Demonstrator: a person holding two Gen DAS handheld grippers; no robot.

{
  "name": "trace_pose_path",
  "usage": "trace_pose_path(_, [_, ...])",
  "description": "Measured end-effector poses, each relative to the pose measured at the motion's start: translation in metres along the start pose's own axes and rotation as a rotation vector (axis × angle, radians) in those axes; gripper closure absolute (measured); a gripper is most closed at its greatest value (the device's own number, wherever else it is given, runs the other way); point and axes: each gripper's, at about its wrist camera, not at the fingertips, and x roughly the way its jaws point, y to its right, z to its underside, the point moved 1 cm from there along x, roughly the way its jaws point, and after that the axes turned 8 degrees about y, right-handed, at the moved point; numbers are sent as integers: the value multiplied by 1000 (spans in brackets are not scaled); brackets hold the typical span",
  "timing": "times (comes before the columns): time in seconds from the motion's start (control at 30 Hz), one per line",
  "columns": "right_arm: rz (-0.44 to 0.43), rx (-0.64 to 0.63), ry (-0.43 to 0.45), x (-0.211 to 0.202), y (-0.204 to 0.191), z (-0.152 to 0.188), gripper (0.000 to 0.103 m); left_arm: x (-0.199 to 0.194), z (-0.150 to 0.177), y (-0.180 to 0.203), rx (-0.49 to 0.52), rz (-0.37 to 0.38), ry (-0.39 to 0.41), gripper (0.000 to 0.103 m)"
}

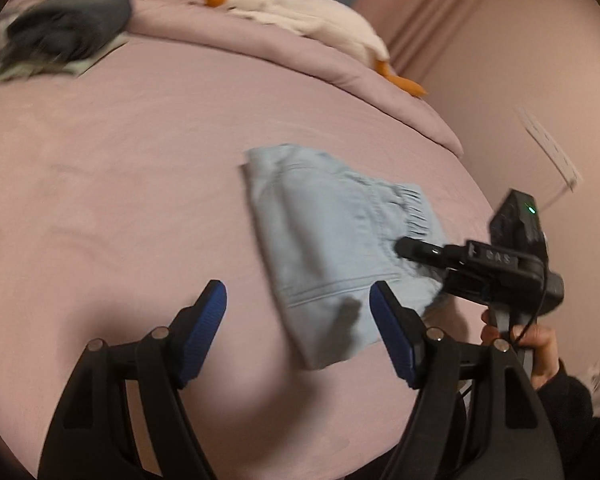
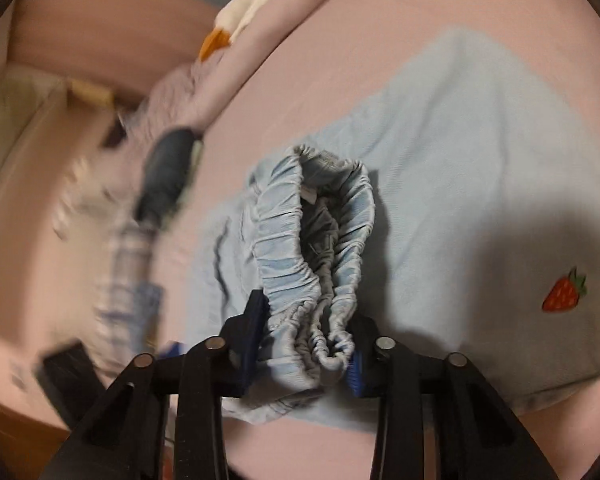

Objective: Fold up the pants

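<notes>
Light blue pants [image 1: 324, 220] lie folded into a small bundle on the pink bed sheet [image 1: 120, 180]. My left gripper [image 1: 298, 296] hovers open over the bundle's near edge, its blue pads [image 1: 208, 332] wide apart with nothing pressed between them. My right gripper [image 1: 410, 254] reaches in from the right onto the gathered waistband. In the right wrist view the right gripper [image 2: 308, 332] is shut on the bunched elastic waistband [image 2: 320, 220], lifted off the flat cloth. The pants [image 2: 460, 152] carry a small strawberry patch [image 2: 564, 292].
A white plush goose [image 1: 300, 8] lies on the rolled pink quilt [image 1: 260, 56] at the back. A dark grey item [image 1: 68, 24] rests on folded cloth at the far left. The bed's edge and a pink wall [image 1: 500, 80] are to the right. A person's hand [image 1: 540, 344] holds the right gripper.
</notes>
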Motion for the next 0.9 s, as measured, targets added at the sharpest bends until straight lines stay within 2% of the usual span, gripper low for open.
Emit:
trace_pose_path(0.07, [9,-41,24,-4,-4,-2,71,-3,0,-9,-23,-11,-6,29])
trace_pose_path(0.17, [38,-95,139,-38,-9,-18,72,-7,0,-8,-23,-15,-7,29])
trace_pose_path(0.27, [51,-82,198,-61,3,-36,73,-2,0,-4,-25,-11,-13,29])
trace_pose_path(0.3, [87,-83,212,-64,11,-42,73,4,-2,-2,-24,-7,-18,29])
trace_pose_path(0.4, [184,-78,234,-67,32,-49,73,10,0,4,-9,1,-36,29])
trace_pose_path(0.57, [202,7,163,-39,71,-50,72,29,-6,17,32,-8,-67,29])
trace_pose_path(0.63, [147,69,170,-35,77,-52,72,34,-12,24,54,-7,-67,29])
trace_pose_path(0.7, [108,97,171,-38,79,-54,67,39,-20,29,73,-7,-62,29])
trace_pose_path(0.77, [108,93,171,-45,80,-54,62,44,-28,33,92,2,-53,29])
trace_pose_path(0.9, [220,4,242,-66,65,-54,51,57,-45,47,133,9,-29,29])
